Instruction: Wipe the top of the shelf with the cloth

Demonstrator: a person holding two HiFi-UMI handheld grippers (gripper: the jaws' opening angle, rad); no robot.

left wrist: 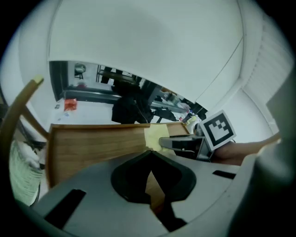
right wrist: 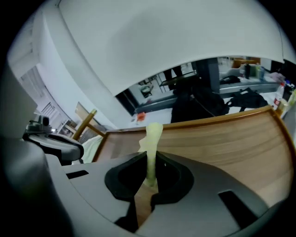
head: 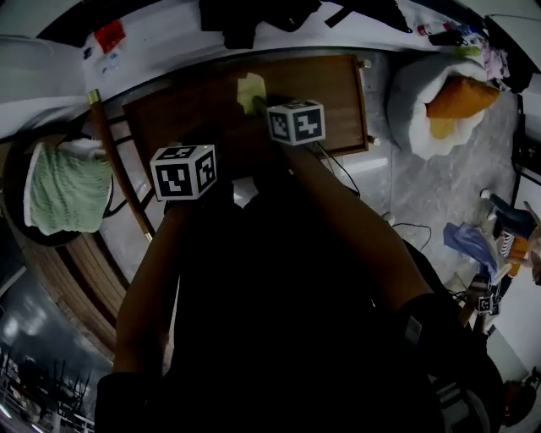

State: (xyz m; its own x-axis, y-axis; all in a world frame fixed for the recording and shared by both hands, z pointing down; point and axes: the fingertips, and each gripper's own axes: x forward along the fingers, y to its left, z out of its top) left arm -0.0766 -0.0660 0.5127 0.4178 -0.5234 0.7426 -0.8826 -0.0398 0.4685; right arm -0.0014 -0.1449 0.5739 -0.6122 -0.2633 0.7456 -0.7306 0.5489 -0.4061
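The shelf's brown wooden top (head: 186, 106) lies ahead of me. A pale yellow cloth (head: 251, 91) rests on it near the middle. My right gripper (head: 264, 108) is shut on the cloth; in the right gripper view the cloth (right wrist: 152, 143) rises as a narrow strip from between the jaws of the gripper (right wrist: 148, 183), above the wood (right wrist: 222, 139). My left gripper (head: 183, 172) hovers at the shelf's near left edge. In its own view the left gripper (left wrist: 150, 185) is shut with nothing in it, and the cloth (left wrist: 154, 137) shows ahead, beside the right gripper (left wrist: 185, 144).
A green towel (head: 63, 188) lies on a round wooden seat at the left, beside a slanted wooden pole (head: 118, 161). A white beanbag with an orange cushion (head: 439, 93) sits right of the shelf. Dark bags (head: 254, 17) lie behind it. Cables (head: 347, 178) trail on the floor.
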